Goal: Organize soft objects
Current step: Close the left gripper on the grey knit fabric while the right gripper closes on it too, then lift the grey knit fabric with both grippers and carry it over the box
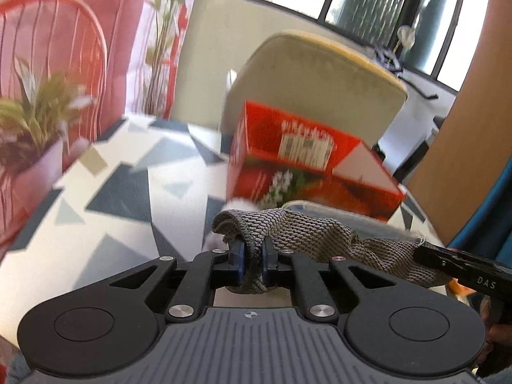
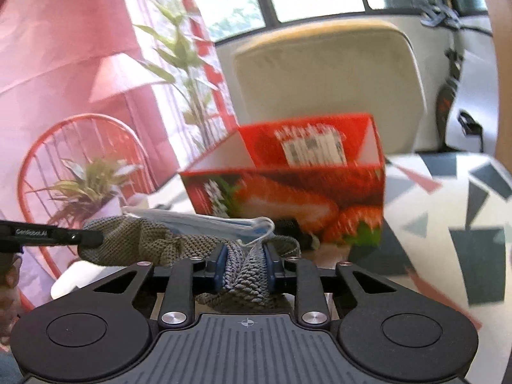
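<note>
A grey knitted cloth (image 1: 307, 236) stretches between my two grippers above the table. My left gripper (image 1: 252, 260) is shut on one end of it. My right gripper (image 2: 245, 265) is shut on the other end (image 2: 246, 268); its finger shows in the left wrist view (image 1: 448, 260). The left gripper's finger (image 2: 54, 235) shows in the right wrist view, on the cloth (image 2: 134, 240). An open red strawberry-print box (image 1: 307, 166) stands just beyond the cloth, also seen in the right wrist view (image 2: 288, 185). A light blue face mask (image 2: 204, 220) lies between cloth and box.
The table (image 1: 121, 185) has a white top with grey and pink shapes (image 2: 448, 224). A cream chair (image 1: 316, 76) stands behind the box. A potted plant (image 1: 35, 118) sits at the table's left, with a red wire chair (image 2: 80, 160) behind it.
</note>
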A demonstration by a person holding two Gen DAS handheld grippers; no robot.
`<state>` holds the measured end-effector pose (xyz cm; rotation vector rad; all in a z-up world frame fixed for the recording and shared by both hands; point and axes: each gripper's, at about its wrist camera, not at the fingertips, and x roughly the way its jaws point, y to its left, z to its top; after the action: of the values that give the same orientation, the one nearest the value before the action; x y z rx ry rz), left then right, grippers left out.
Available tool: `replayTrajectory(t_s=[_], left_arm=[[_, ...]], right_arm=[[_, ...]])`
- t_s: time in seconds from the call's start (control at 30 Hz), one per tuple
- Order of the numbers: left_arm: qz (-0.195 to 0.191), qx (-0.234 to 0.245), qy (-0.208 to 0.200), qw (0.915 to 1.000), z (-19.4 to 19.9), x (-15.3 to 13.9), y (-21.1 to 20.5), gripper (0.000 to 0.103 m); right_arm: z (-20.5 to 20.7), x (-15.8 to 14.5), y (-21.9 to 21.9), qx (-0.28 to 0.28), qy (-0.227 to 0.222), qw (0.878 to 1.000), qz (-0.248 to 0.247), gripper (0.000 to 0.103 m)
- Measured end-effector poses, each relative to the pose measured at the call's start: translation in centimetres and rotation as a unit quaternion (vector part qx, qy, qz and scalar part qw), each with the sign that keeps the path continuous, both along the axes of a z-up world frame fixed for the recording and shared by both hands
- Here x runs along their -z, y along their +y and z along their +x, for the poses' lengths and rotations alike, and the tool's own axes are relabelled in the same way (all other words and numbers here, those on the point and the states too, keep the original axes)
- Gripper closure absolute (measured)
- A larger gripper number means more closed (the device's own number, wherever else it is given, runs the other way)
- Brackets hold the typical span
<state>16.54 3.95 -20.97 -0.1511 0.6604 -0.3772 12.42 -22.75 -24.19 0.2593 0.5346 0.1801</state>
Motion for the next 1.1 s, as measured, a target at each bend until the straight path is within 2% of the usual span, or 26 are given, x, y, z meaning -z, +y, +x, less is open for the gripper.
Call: replayTrajectory(t_s=[0.23,0.37,0.63,0.8,1.1], left_arm=[[-0.021,-0.011,-0.047,0.9986,-0.1,-2.8,0.7,0.092],[-0.022,-0.01,-0.059,0.998,0.4,-3.9,0.3,0.092],[-0.008,0.009,-0.065,0.9978,2.4,-5.1,-1.2,0.092],[0.002,0.025,-0.073,0.997,4.0,-5.5,-2.4,0.093],[0.019,0.029,-0.087,0.9957,9.0,-6.7,-5.2,0.093]], right_arm=[[0.4,-4.3,-0.1,-0.026,-0.053,0.998,-0.005,0.083],[1.2,-5.9,-0.1,-0.034,-0.068,0.997,-0.022,0.083],[3.7,-7.0,-0.7,-0.025,-0.064,0.997,-0.033,0.086],[5.9,-7.6,-1.8,-0.019,-0.058,0.998,-0.021,0.088],[11.7,-8.9,-4.0,0.001,-0.048,0.999,-0.022,0.089]])
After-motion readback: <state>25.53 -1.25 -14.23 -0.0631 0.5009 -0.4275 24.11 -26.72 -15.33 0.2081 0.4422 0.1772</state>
